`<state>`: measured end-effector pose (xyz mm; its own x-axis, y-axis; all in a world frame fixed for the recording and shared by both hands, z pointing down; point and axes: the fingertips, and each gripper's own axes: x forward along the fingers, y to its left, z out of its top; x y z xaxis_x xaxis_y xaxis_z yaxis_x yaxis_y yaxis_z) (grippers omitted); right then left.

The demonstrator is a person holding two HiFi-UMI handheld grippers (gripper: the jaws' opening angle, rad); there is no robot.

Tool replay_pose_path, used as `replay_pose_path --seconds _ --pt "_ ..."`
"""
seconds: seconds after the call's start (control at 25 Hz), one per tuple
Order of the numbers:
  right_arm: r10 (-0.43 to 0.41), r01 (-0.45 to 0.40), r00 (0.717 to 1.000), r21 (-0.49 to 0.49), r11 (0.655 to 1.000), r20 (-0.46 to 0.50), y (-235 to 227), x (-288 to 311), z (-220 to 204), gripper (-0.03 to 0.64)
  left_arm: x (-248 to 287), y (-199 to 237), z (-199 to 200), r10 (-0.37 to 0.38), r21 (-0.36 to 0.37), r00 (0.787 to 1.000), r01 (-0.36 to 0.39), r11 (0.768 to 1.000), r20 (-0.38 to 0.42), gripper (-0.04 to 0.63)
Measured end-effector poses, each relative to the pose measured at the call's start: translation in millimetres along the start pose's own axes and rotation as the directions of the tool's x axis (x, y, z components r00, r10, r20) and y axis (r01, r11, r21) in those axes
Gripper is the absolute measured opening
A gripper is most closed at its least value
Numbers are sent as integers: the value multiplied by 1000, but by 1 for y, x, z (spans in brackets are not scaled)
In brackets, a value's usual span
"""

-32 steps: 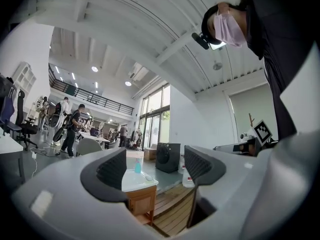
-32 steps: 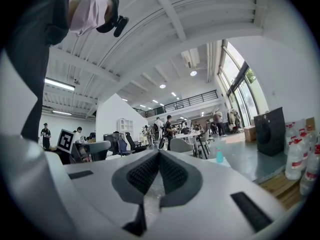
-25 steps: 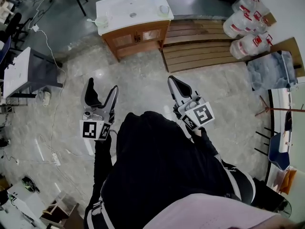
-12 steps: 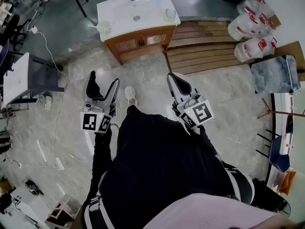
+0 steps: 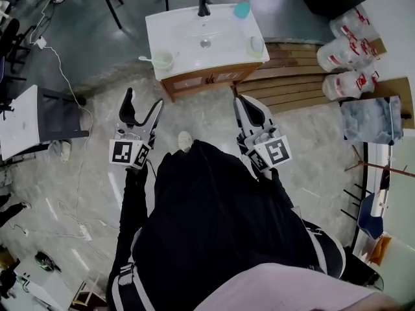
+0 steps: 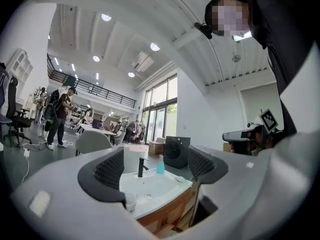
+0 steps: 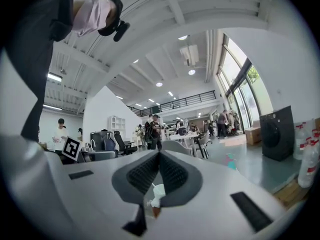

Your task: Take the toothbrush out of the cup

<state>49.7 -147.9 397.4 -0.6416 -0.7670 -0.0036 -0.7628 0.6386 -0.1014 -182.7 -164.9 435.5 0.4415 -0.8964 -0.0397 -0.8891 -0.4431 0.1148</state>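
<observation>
A pale cup (image 5: 163, 60) stands at the front left corner of the white sink top (image 5: 224, 34), and a toothbrush (image 5: 146, 58) sticks out of it to the left. In the left gripper view the cup (image 6: 131, 202) shows low between the jaws, still far off. My left gripper (image 5: 143, 100) is open and empty, held over the floor short of the vanity. My right gripper (image 5: 244, 104) is shut with nothing in it, level with the left one. In its own view the right gripper (image 7: 159, 160) has its pads meeting at the tips.
On the sink top are a black tap (image 5: 203, 4), a teal soap bottle (image 5: 242, 6) and a second small cup (image 5: 257, 44). Wooden slats (image 5: 295, 63) and water jugs (image 5: 343, 50) lie to the right. A dark table (image 5: 45, 112) stands to the left, with cables on the floor.
The person has stepped toward the vanity, which now sits lower and closer in the head view. Both grippers moved forward with the person; their jaws stand as before.
</observation>
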Motion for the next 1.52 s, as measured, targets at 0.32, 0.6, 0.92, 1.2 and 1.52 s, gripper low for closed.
replay_pose_path --seconds 0.32,0.6,0.92,1.2,1.52 --pt "-5 4 998 -29 1000 -59 -15 105 -17 2 66 115 -85 13 -125 994 -27 992 -106 393" --pt "77 -87 987 -70 994 -140 -33 167 -47 2 119 169 -193 76 -210 967 -130 969 -245 393" --pt "113 -122 974 -36 992 -198 -65 229 -97 2 146 201 -247 126 -300 946 -218 929 -297 391" --pt "77 -89 968 -37 995 -239 -91 233 -114 2 155 200 -264 81 -355 952 -188 916 -295 176" --pt "58 -71 971 -48 996 -233 -104 232 -110 2 156 190 -243 56 -300 957 -145 943 -285 63"
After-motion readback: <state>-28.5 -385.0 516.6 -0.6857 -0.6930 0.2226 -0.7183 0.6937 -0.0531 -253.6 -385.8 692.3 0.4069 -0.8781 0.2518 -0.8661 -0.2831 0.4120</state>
